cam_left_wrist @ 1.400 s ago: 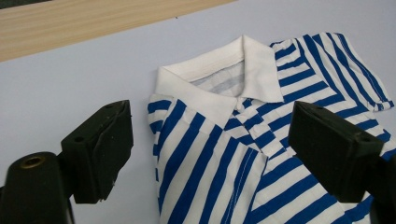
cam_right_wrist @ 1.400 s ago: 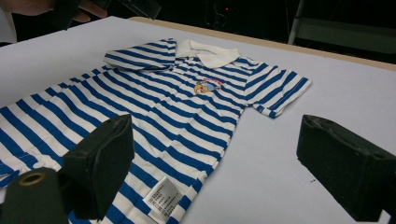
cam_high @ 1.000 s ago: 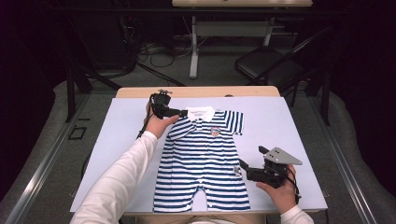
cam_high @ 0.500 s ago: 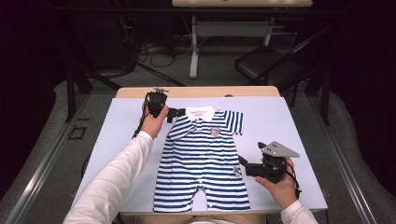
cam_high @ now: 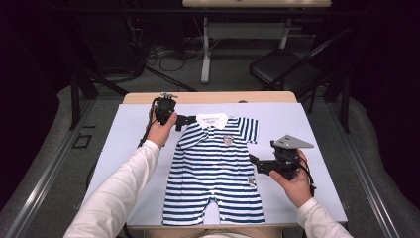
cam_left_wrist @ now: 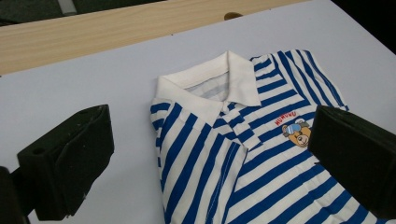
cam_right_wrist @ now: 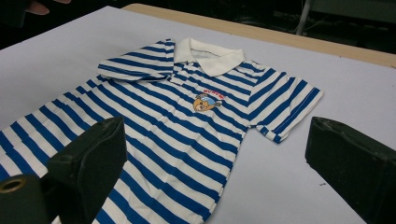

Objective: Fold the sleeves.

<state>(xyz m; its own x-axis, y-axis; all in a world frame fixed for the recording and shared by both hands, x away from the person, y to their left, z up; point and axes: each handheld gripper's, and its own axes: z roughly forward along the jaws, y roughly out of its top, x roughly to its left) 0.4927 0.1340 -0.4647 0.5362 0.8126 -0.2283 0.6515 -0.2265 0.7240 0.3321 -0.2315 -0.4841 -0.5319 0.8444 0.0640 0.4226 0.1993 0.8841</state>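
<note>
While the striped romper [cam_high: 214, 171] lies flat mid-table, its left sleeve is folded under. At its collar's left, the left gripper [cam_high: 184, 120] gapes empty. Beside its right edge, the right gripper [cam_high: 253, 163], just opening, holds nothing.

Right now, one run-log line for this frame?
garment: striped romper flat on table, left sleeve folded in | left gripper: open at shoulder | right gripper: open, jaws just widening, nothing between

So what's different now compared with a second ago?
The left gripper has drawn back from the left sleeve, now folded in, of the blue-and-white striped baby romper; its jaws stand open, nothing between them. The right gripper lifted slightly, its jaws just opening further, empty. The romper stays flat on the pale table cover.
</note>
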